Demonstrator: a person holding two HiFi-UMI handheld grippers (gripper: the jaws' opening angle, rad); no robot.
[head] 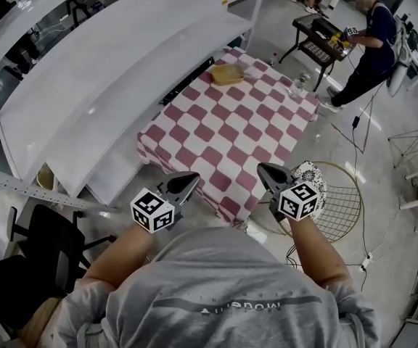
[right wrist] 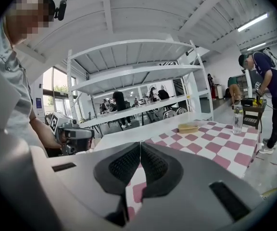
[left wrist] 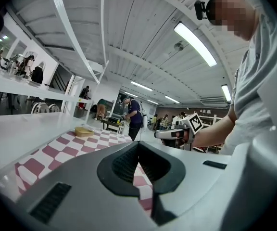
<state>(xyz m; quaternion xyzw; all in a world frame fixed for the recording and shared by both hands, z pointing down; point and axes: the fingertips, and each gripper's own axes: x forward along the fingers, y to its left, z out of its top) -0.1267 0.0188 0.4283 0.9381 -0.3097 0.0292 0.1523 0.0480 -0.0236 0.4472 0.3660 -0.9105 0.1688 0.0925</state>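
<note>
At the near edge of the checkered worktop [head: 223,143], the left gripper [head: 189,180] and right gripper [head: 265,171] are held shut, nothing between their jaws. A tan tray [head: 228,74] and a clear bottle [head: 299,84] are noted at the far end, well apart from both.

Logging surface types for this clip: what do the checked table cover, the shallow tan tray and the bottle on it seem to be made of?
Checked cover: likely cloth, matte; it drapes over the table edges.
Tan tray: perhaps wood or bamboo, matte; too small to be sure.
Bottle: clear plastic or glass, see-through.
</note>
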